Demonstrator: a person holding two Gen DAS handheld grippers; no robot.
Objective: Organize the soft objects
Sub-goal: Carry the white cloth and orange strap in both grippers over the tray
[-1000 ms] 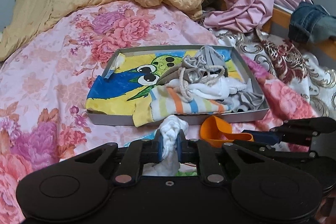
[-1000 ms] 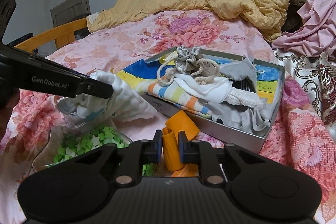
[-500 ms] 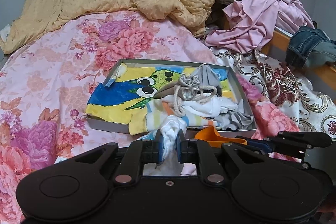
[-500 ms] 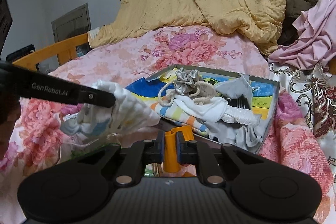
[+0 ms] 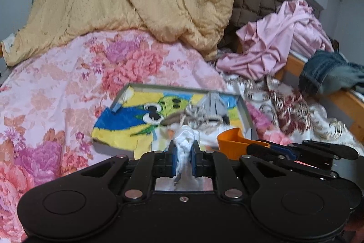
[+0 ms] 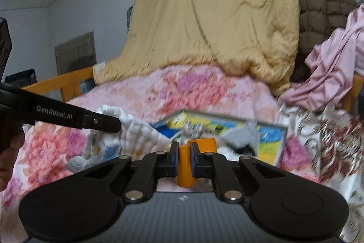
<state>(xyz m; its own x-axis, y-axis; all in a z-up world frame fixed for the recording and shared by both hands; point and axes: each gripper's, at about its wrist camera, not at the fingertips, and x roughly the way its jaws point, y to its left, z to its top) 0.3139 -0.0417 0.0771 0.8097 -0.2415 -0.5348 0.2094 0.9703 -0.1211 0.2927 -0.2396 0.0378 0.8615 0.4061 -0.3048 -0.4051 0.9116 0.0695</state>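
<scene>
Your white cloth (image 5: 184, 142) sits pinched in the left gripper (image 5: 183, 158), just in front of the grey tray (image 5: 248, 117) on the bed; your right gripper (image 6: 183, 158) clamps the orange piece (image 6: 186, 165) beside it.

A soft orange cup-shaped piece (image 6: 186, 165) is clamped between the right gripper (image 6: 183, 157) pads. To the left, a white waffle-textured cloth (image 6: 134, 131) is pinched by the left gripper (image 6: 115, 124). Farther off, a shallow grey tray (image 6: 281, 147) is seen on the pink floral bedspread (image 6: 182, 92).
</scene>
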